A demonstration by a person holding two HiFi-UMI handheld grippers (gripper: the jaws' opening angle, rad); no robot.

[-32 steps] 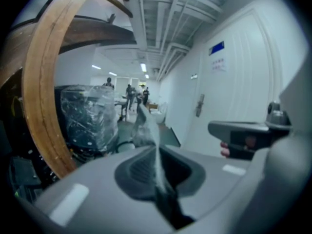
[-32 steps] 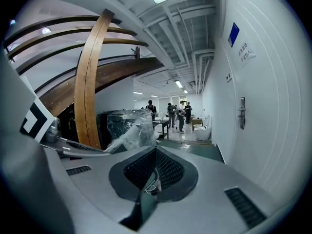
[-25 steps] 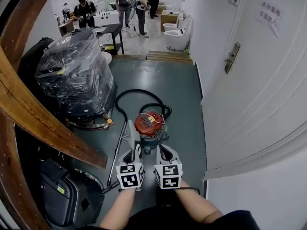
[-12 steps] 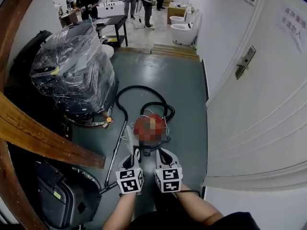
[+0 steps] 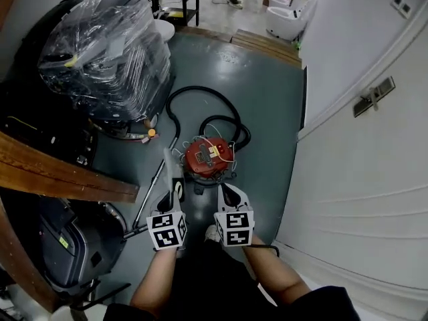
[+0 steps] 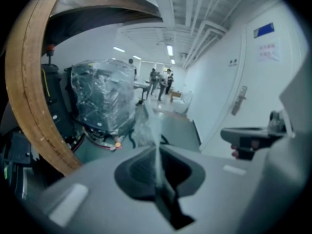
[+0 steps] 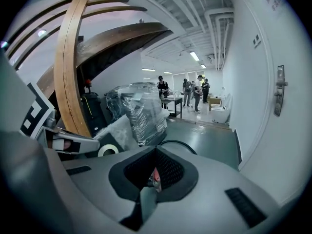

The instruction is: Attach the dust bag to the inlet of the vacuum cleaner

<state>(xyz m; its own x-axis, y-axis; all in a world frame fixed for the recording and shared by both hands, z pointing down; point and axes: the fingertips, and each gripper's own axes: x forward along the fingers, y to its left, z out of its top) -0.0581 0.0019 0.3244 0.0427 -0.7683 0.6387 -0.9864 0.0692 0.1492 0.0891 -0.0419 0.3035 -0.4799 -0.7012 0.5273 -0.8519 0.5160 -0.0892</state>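
Note:
The red vacuum cleaner (image 5: 209, 157) stands on the grey floor with its black hose (image 5: 200, 111) looped behind it. My left gripper (image 5: 174, 192) is just left of and in front of the vacuum. It is shut on the whitish dust bag (image 5: 174, 174), which sticks up edge-on between the jaws (image 6: 155, 130). In the right gripper view the dust bag (image 7: 117, 133) shows its round collar hole. My right gripper (image 5: 225, 191) is beside the left one, in front of the vacuum, shut with nothing in it; a bit of the red vacuum (image 7: 154, 177) shows past its tips.
A plastic-wrapped machine (image 5: 107, 52) stands at the back left. A curved wooden beam (image 5: 60, 172) crosses the left side, with a black machine (image 5: 73, 246) under it. A metal wand (image 5: 150, 192) lies left of the vacuum. A white door (image 5: 361, 179) closes the right side.
Both grippers have moved forward and down toward the vacuum, the left still carrying the dust bag. The head view has tipped further down.

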